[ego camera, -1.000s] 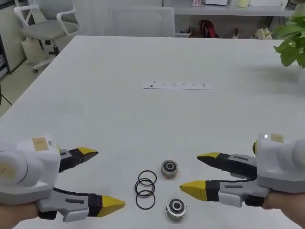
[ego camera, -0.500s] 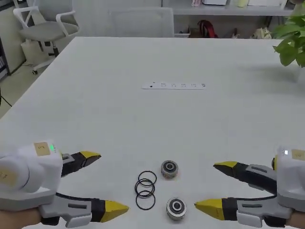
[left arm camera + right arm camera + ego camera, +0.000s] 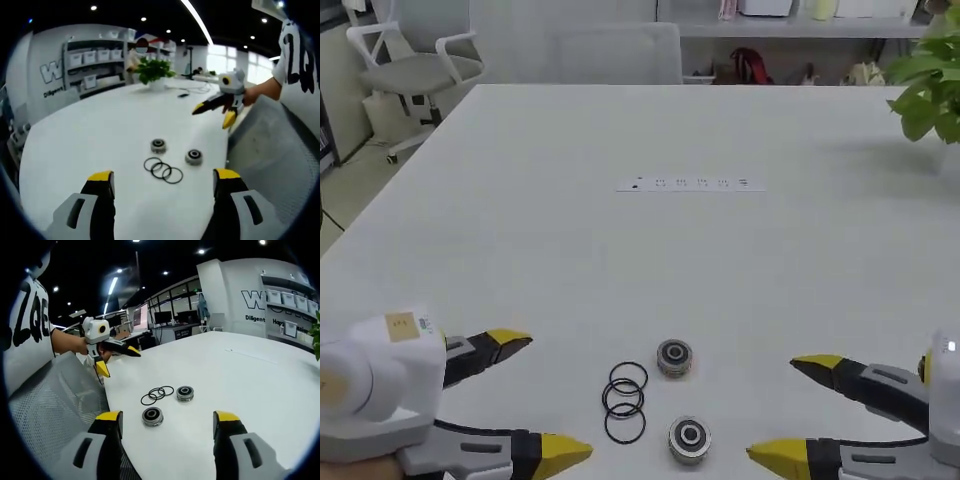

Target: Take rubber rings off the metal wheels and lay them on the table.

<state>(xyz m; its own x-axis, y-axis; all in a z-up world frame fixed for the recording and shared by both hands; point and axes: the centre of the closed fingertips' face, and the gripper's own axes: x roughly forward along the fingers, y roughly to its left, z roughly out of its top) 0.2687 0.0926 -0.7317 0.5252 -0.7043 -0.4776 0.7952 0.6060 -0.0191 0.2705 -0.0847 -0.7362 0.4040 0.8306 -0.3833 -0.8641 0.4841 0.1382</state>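
Two metal wheels lie on the white table: one farther from me, one near the front edge. Three black rubber rings lie in a loose chain just left of them, flat on the table. My left gripper stands open at the lower left, nothing between its yellow-tipped fingers. My right gripper stands open at the lower right, also holding nothing. In the left gripper view the rings and wheels lie ahead. In the right gripper view the wheels and rings lie ahead.
A flat white power strip lies mid-table. A green plant stands at the far right edge. Office chairs stand beyond the table's far side. The table's front edge runs close under both grippers.
My right gripper has drawn back to the right and down, away from the wheels. The left gripper has stayed about where it was. Rings and wheels lie as before.
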